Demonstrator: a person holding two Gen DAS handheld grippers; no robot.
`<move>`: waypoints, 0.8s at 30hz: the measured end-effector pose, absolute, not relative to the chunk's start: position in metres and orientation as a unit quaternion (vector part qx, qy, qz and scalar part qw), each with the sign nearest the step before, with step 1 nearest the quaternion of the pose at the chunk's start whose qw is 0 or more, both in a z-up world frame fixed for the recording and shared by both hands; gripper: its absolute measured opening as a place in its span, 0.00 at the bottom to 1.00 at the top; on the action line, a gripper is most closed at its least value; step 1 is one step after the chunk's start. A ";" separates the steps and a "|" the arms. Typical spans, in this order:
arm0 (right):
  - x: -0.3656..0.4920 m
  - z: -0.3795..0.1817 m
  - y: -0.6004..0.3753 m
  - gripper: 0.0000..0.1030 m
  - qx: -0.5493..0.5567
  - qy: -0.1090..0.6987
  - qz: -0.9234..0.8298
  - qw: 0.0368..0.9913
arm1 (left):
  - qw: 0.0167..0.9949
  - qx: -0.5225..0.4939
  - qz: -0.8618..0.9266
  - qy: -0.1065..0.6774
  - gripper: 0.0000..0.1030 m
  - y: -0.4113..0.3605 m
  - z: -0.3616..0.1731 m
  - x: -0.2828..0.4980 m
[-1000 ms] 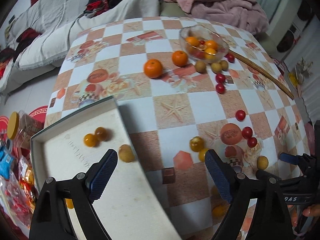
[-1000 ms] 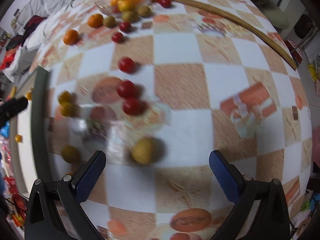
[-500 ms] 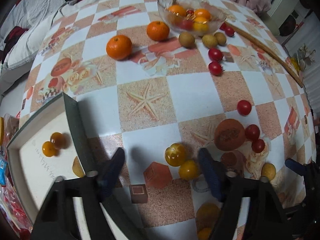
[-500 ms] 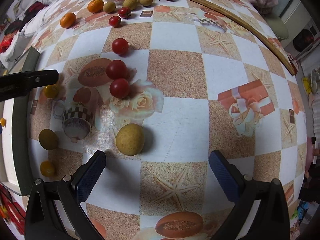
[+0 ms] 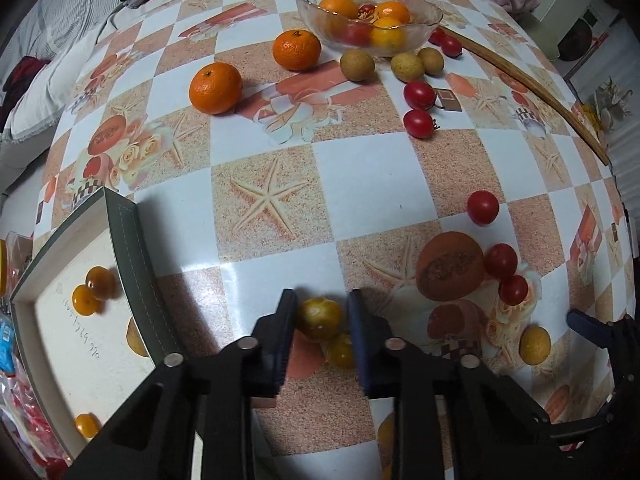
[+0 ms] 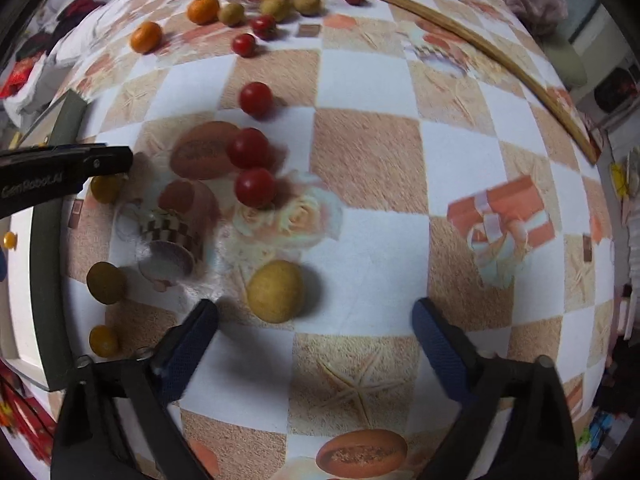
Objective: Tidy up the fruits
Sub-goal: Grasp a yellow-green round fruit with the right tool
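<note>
Between the jaws of the left gripper point(image 5: 322, 310) sits a yellow tomato point(image 5: 319, 318), and the pads press on both its sides, so the grip is closed on it; the fruit is still low over the tablecloth point(image 5: 360, 168). A second yellow tomato point(image 5: 341, 350) lies just behind it, touching or almost touching. To the left of this gripper stands a tray point(image 5: 124, 248) with a dark rim, and inside it lie two small orange fruits point(image 5: 92, 290) side by side. To the right, three red tomatoes point(image 5: 483, 207) lie near a printed melon, well apart from the tray. At the far side stands a glass bowl point(image 5: 312, 8) with oranges inside, and two oranges point(image 5: 216, 88) lie on the cloth beside it. The right gripper point(image 6: 316, 314) has its jaws wide, and they have just been closing a little. A yellowish round fruit point(image 6: 275, 291) lies on the cloth just in front of the gap, nearer the left finger point(image 6: 192, 340); the pads do not touch it. Further away from it two red tomatoes point(image 6: 252, 168) touch each other.
</note>
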State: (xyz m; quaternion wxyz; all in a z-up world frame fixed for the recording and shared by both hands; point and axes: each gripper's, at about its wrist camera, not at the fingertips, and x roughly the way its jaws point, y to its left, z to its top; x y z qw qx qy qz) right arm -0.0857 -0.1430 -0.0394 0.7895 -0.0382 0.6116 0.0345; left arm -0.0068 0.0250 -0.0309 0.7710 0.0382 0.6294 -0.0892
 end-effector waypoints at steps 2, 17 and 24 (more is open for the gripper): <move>-0.086 -0.034 -0.139 0.59 -0.047 0.602 0.045 0.796 | 0.771 0.021 -0.096 0.629 0.23 0.024 -0.029 -0.006; -0.084 -0.007 -0.153 0.27 0.060 0.592 0.105 0.797 | 0.795 -0.024 -0.128 0.593 0.23 0.033 0.006 -0.022; -0.076 0.002 -0.134 0.27 0.062 0.587 0.128 0.797 | 0.804 -0.039 -0.106 0.583 0.23 0.069 0.022 -0.040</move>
